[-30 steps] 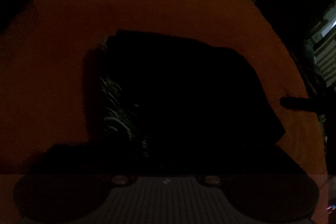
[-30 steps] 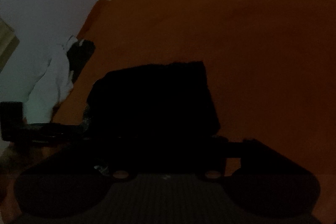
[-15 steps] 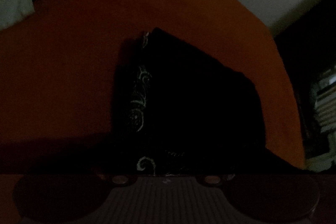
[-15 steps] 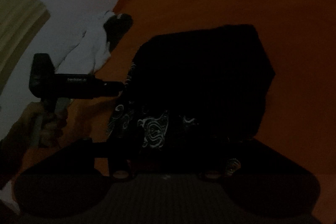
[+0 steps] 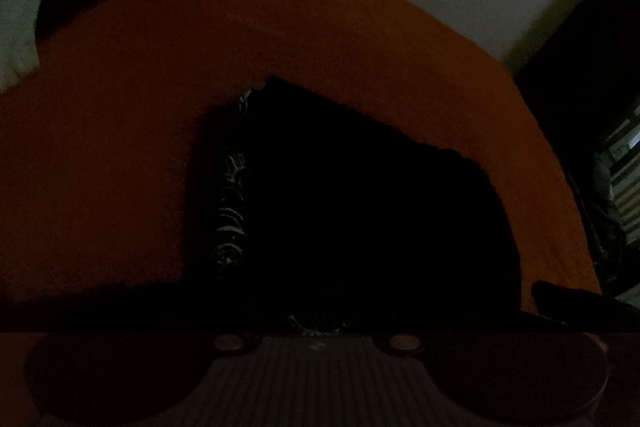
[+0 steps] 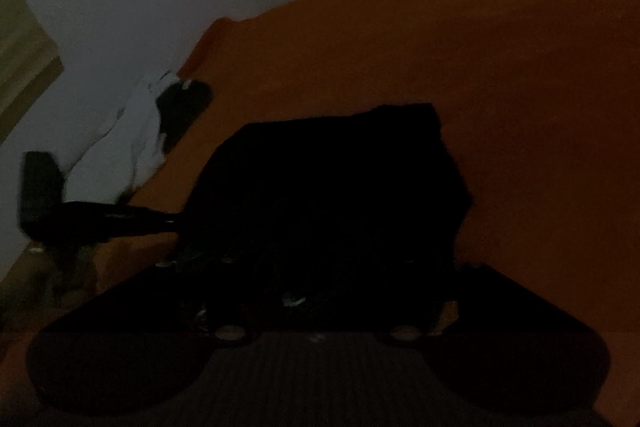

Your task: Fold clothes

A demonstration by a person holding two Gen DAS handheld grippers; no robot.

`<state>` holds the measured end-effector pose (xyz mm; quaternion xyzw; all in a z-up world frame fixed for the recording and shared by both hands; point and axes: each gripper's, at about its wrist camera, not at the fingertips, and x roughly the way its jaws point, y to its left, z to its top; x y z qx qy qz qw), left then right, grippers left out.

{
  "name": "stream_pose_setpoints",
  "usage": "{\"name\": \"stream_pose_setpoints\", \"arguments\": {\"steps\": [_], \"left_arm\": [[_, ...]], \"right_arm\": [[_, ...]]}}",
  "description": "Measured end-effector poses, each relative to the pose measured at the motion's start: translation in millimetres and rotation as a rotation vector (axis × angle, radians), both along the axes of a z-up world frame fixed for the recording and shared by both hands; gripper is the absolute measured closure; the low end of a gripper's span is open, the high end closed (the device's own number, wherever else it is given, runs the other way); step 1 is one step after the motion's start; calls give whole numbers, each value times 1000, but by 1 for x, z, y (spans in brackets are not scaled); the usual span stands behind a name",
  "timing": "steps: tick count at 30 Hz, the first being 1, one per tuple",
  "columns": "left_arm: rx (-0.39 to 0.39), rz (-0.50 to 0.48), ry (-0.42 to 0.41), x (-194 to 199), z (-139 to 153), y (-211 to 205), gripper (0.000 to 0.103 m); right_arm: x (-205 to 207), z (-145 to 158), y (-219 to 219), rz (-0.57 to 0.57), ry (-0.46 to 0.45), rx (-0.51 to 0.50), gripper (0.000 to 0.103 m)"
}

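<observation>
- Garment (image 5: 360, 219), black with patterned lining at its left edge, lies folded mid-frame on orange bed (image 5: 120, 167), just ahead of both tools.
- Left gripper (image 6: 120, 219) and right gripper (image 5: 576, 303): too dark, cannot tell whether either is parted or closed.
- Step looks like a late fold; next needs an edge pinch.
- White clothes pile (image 6: 132, 131) upper left.

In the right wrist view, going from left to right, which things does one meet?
Left gripper → white cloth → black garment → bare orange bed cover.
</observation>
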<state>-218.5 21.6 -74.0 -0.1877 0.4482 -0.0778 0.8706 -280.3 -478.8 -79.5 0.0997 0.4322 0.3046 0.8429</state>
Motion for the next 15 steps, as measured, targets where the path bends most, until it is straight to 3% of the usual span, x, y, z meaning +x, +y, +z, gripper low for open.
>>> {"name": "stream_pose_setpoints", "arguments": {"steps": [2, 4, 6, 7, 10, 13, 14, 15], "left_arm": [[-10, 25, 43, 2, -10, 4, 101], [-3, 34, 95, 1, -15, 8, 91], [46, 42, 129, 3, -10, 7, 40], [72, 49, 114, -3, -1, 6, 34], [91, 37, 40, -9, 26, -3, 33], [32, -13, -95, 11, 51, -14, 20], [32, -31, -135, 27, 49, -22, 14], [53, -35, -151, 43, 44, -28, 15]], "right_arm": [[8, -15, 6, 35, 25, -69, 51], [17, -16, 8, 39, 20, -81, 52], [26, -6, 7, 23, -7, -54, 52], [30, -2, 7, 14, -20, -40, 52], [43, 12, 7, -10, -60, 1, 50], [56, 23, 7, -38, -92, 34, 49], [62, 14, 9, -64, -64, 8, 49], [69, 4, 10, -89, -35, -19, 52]]}}
